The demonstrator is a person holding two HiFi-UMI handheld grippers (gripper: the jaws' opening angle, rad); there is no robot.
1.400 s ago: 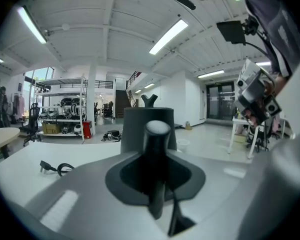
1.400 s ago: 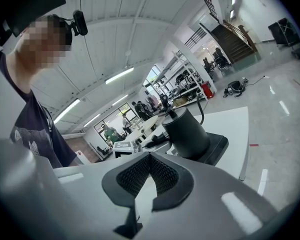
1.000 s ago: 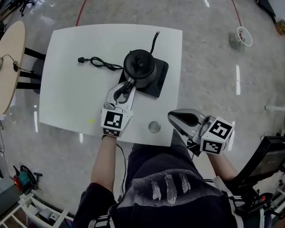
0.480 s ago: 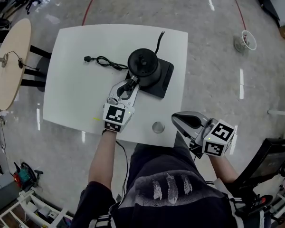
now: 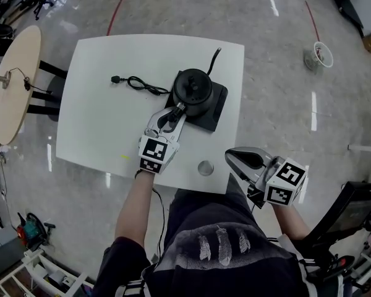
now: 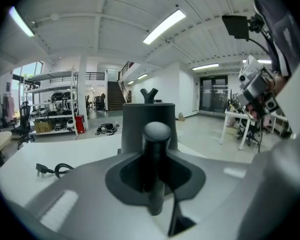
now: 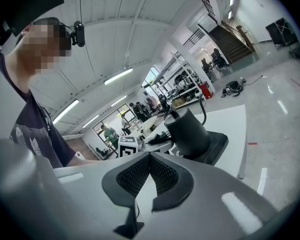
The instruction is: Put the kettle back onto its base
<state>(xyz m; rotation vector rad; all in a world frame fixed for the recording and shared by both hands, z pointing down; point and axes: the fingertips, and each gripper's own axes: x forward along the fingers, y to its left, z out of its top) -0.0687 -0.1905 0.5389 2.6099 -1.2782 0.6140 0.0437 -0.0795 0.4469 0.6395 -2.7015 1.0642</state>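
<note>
Left hand-held gripper (image 5: 178,109) clamps the kettle handle (image 6: 156,139); right hand-held gripper (image 5: 231,158) closed.

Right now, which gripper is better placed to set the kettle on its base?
Left. The left gripper is shut on the handle of the kettle, right at the base. The right gripper is shut, empty, off the table's near edge.

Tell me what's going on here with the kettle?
A person works two handheld grippers at a white table. The left gripper is clamped on the handle of a black kettle that stands on, or just above, its black base; I cannot tell which. The right gripper hangs shut and empty beyond the table's near edge. A power cord lies on the table beside the base.
</note>
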